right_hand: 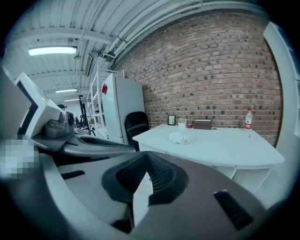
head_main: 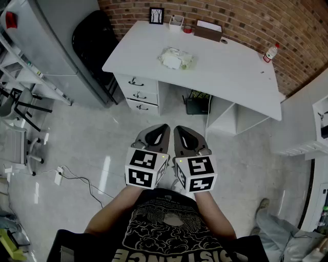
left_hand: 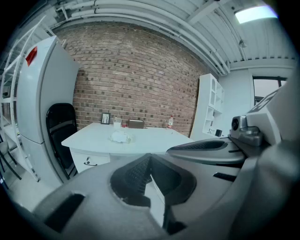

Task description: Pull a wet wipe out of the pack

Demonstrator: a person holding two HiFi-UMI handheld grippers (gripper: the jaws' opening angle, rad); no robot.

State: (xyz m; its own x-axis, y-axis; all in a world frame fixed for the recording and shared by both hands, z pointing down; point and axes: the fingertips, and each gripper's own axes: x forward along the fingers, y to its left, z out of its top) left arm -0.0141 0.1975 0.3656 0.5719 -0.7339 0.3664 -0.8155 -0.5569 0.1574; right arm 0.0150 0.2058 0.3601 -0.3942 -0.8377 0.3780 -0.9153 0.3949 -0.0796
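The wet wipe pack (head_main: 177,58) lies on the white desk (head_main: 225,69) across the room, with crumpled white wipes bunched on top; it also shows small in the left gripper view (left_hand: 121,137) and the right gripper view (right_hand: 182,138). Both grippers are held side by side close to my chest, far from the desk. My left gripper (head_main: 157,133) (left_hand: 149,157) is shut with nothing in it. My right gripper (head_main: 185,134) (right_hand: 147,157) is shut and holds nothing either.
A brown box (head_main: 207,33), a cup (head_main: 176,21), a picture frame (head_main: 156,15) and a bottle (head_main: 270,52) stand along the desk's back edge. A black chair (head_main: 95,36) and grey fridge (head_main: 51,41) stand left. Cables (head_main: 77,179) trail on the floor. Another person's leg (head_main: 277,225) is at lower right.
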